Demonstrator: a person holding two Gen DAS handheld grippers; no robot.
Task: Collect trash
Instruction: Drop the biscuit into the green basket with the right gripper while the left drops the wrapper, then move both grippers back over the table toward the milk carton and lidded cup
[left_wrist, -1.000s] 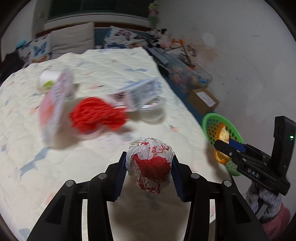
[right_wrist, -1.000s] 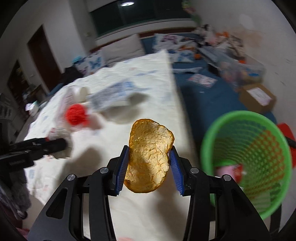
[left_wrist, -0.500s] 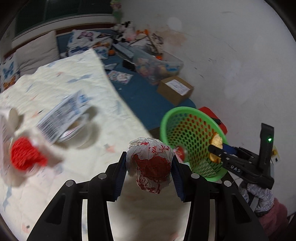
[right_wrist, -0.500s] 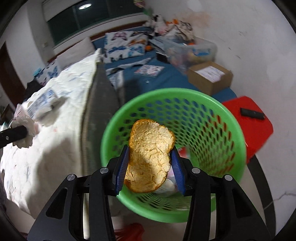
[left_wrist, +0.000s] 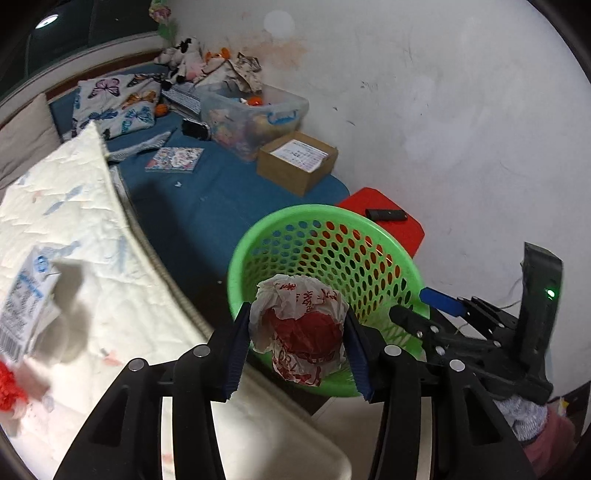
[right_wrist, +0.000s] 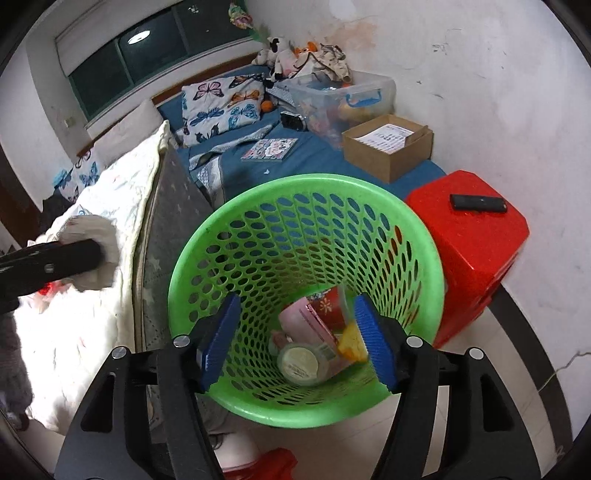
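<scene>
Left wrist view: the left gripper (left_wrist: 297, 341) pinches a crumpled red-and-white wrapper (left_wrist: 300, 330) between its blue pads, holding it at the near rim of the green basket (left_wrist: 369, 236) but not yet over the opening. A printed packet (left_wrist: 27, 299) and a scrap of red netting (left_wrist: 9, 384) lie on the white quilt (left_wrist: 92, 258) at left, so more trash appears to be waiting. The right gripper (left_wrist: 424, 306) shows at the basket's right edge.

Right wrist view: the right gripper (right_wrist: 297, 339), whose jaws have just been opening, hangs spread and empty above the green basket (right_wrist: 236, 206). A yellow crust (right_wrist: 352, 341) lies at the bottom among a pink carton (right_wrist: 306, 321) and a round lid (right_wrist: 298, 363). By these pictures, one piece is freshly binned, the wrapper is next, and the quilt's litter remains.
</scene>
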